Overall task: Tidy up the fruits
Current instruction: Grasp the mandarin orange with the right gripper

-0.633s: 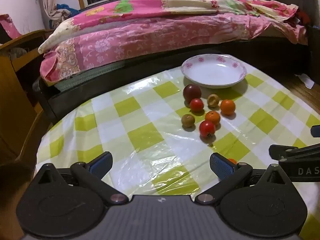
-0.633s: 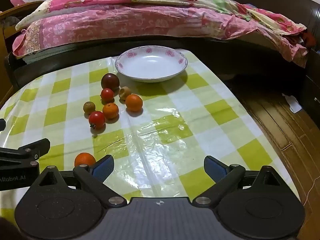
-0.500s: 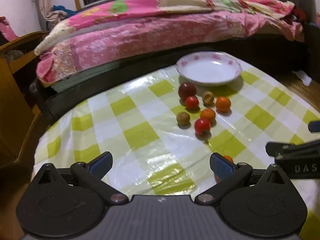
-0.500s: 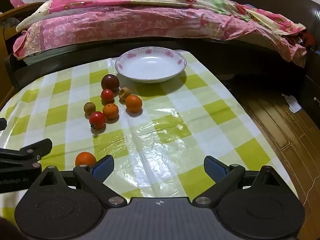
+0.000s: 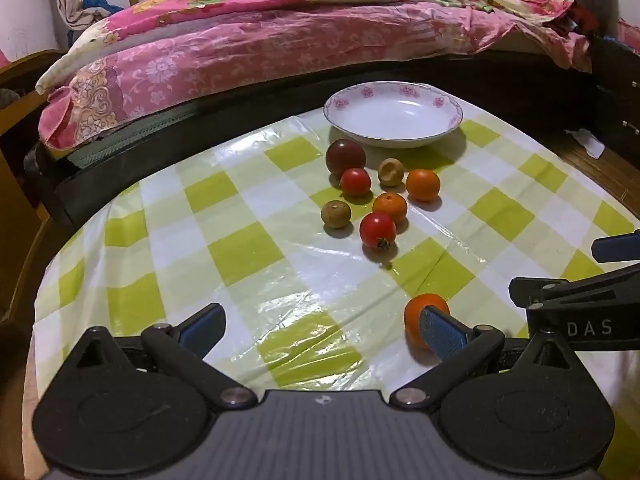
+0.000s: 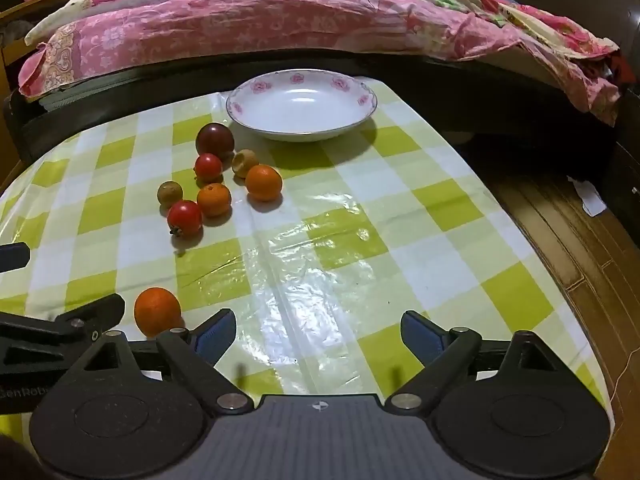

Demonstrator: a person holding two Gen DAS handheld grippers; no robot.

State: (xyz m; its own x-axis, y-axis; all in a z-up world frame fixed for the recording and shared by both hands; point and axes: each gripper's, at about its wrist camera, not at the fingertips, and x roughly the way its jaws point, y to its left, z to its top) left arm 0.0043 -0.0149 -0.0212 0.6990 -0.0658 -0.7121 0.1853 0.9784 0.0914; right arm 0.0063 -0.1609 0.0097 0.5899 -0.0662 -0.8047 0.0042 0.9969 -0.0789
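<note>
A white plate with pink flowers point(image 5: 394, 120) point(image 6: 302, 106) stands empty at the far side of the checked table. In front of it lies a cluster of fruits: a dark plum point(image 5: 345, 154) point(image 6: 214, 140), two red tomatoes point(image 5: 377, 231) point(image 6: 184, 217), two oranges point(image 5: 423, 184) point(image 6: 263, 182) and two small brown fruits point(image 5: 336, 214). A lone orange point(image 5: 418, 314) point(image 6: 157, 311) lies near me, just behind the left gripper's right finger. My left gripper point(image 5: 320, 330) is open and empty. My right gripper point(image 6: 318, 336) is open and empty, beside it on the right.
A bed with pink bedding point(image 5: 280, 32) runs along the far side of the table. Wooden floor point(image 6: 580, 240) lies to the right of the table edge. A wooden chair point(image 5: 16, 92) stands at the left.
Both grippers have moved forward a little toward the fruits, and the left one has turned slightly. The lone orange now shows more fully behind the left gripper's right finger.
</note>
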